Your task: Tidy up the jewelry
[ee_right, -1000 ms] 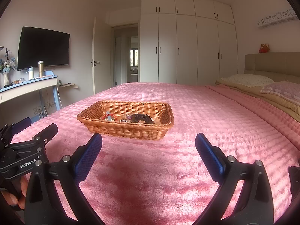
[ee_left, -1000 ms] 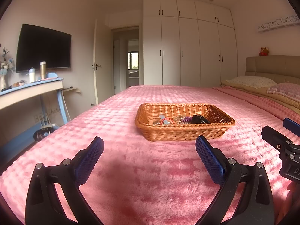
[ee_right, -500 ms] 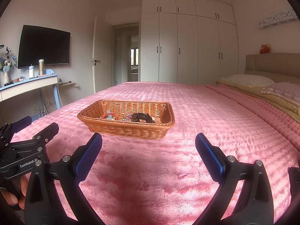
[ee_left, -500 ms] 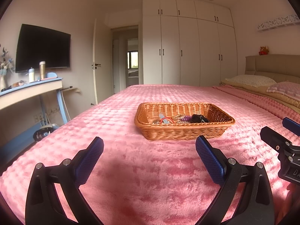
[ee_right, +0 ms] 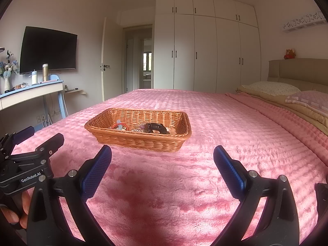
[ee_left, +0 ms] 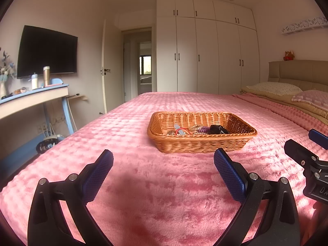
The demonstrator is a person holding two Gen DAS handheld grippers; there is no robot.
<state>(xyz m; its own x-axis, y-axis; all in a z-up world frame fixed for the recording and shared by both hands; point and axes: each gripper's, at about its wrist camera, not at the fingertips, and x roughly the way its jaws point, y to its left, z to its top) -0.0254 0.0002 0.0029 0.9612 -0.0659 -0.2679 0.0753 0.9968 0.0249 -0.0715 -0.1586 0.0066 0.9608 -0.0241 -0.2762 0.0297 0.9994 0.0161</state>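
Note:
A wicker basket (ee_left: 202,143) sits on the pink bed; it also shows in the right wrist view (ee_right: 141,141). Inside lies a jumble of jewelry: a red ring-shaped piece (ee_left: 182,131), a purple coiled piece (ee_left: 202,130) and a black piece (ee_left: 218,129), which also shows in the right wrist view (ee_right: 155,128). My left gripper (ee_left: 163,165) is open and empty, hovering short of the basket. My right gripper (ee_right: 162,162) is open and empty, short of the basket and to its right. Each gripper shows at the edge of the other's view.
The pink bedspread (ee_left: 164,194) covers the bed. Pillows (ee_left: 274,88) and a headboard are at the right. A desk (ee_left: 30,100) with bottles stands left under a wall TV (ee_left: 47,51). White wardrobes (ee_left: 205,51) and an open door are behind.
Both grippers have drifted very slightly; the basket sits a touch higher in both views. Both stay open and empty.

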